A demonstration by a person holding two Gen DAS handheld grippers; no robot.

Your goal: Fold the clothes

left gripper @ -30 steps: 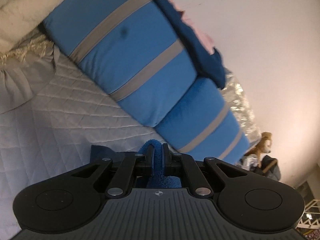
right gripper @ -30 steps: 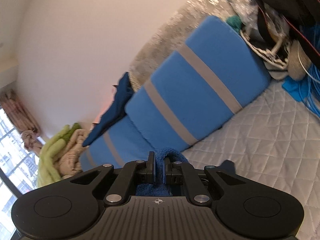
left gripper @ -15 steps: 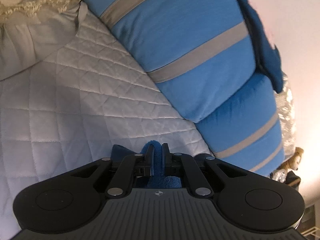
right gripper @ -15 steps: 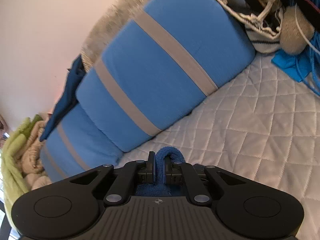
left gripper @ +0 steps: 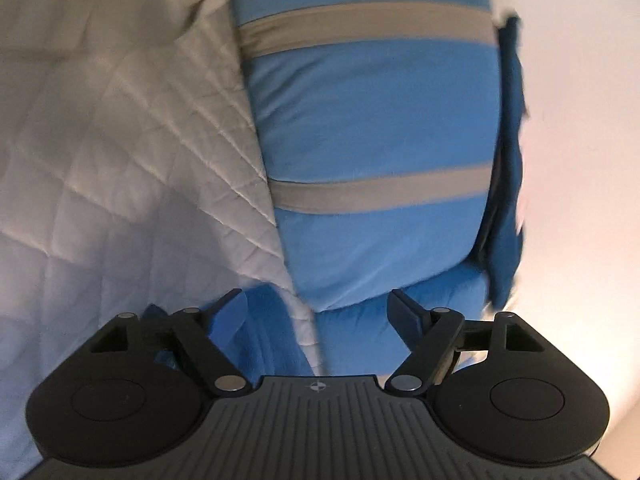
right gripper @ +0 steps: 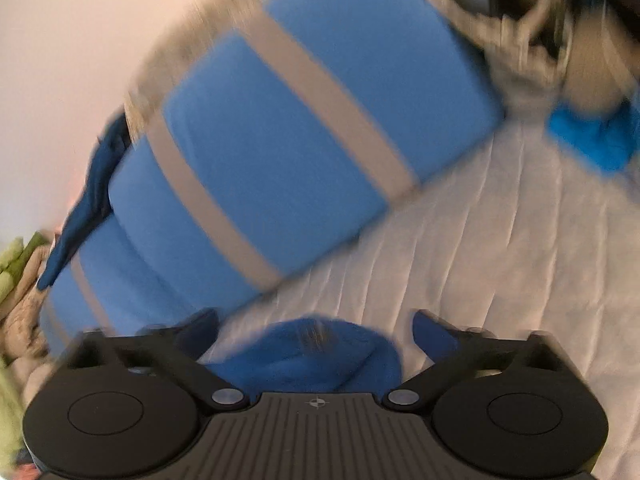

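A blue fleecy garment (left gripper: 268,340) lies on the white quilted bed cover (left gripper: 120,168) just under my left gripper (left gripper: 318,312). The left jaws are opening and stand wide apart, and the cloth lies loose below them, touching neither pad. In the right wrist view the same blue garment (right gripper: 316,356) sits bunched on the quilt (right gripper: 500,260) between the spread fingers of my right gripper (right gripper: 316,330). The right jaws are opening too and press on nothing. Both views are blurred by motion.
A long blue pillow with grey stripes (left gripper: 372,120) lies along the wall, and shows again as the striped pillow (right gripper: 280,152). A dark blue cloth (left gripper: 508,160) hangs behind it. A heap of mixed clothes and straps (right gripper: 560,40) fills the far right. Beige and green fabrics (right gripper: 16,280) pile up at the left.
Both grippers were shut on folds of the blue garment and have let it go, with jaws now wide. Both came down towards the quilt, and the left view rolled.
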